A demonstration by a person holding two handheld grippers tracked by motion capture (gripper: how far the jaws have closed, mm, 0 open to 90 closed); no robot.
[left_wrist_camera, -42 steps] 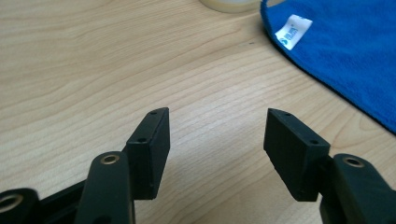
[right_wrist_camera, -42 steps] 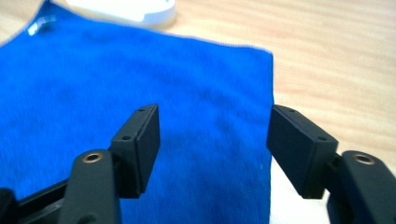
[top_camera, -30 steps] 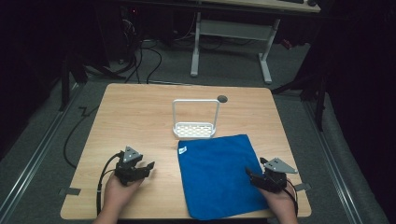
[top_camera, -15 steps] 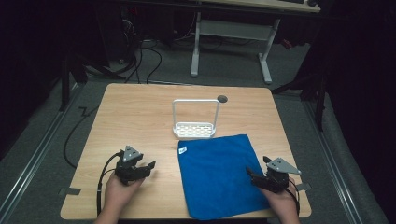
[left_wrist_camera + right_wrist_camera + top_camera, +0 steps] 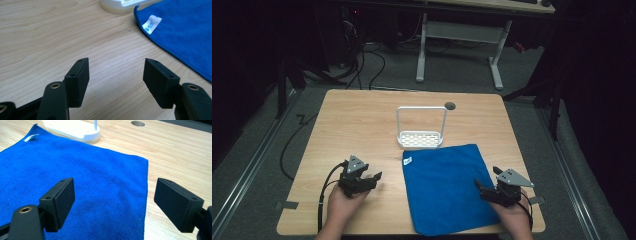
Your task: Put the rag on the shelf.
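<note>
A blue cloth [image 5: 447, 187] lies flat on the wooden table [image 5: 357, 130], right of centre; a white tag [image 5: 407, 161] marks its far left corner. Just beyond it stands a white rack [image 5: 421, 131] with a tall wire handle. My left gripper [image 5: 373, 179] rests open on bare wood to the cloth's left, with nothing between its jaws [image 5: 116, 80]. My right gripper [image 5: 480, 187] is open low over the cloth's right edge [image 5: 113, 202]. The cloth [image 5: 182, 32], its tag [image 5: 151, 24] and the rack's base [image 5: 122, 5] show in the left gripper view, the rack's base [image 5: 72, 128] also in the right one.
A round cable hole [image 5: 450, 106] sits near the table's far edge. A white desk frame [image 5: 462, 40] and cables [image 5: 362, 60] stand on the floor beyond. A cable [image 5: 324, 192] trails from the left gripper over the table's near edge.
</note>
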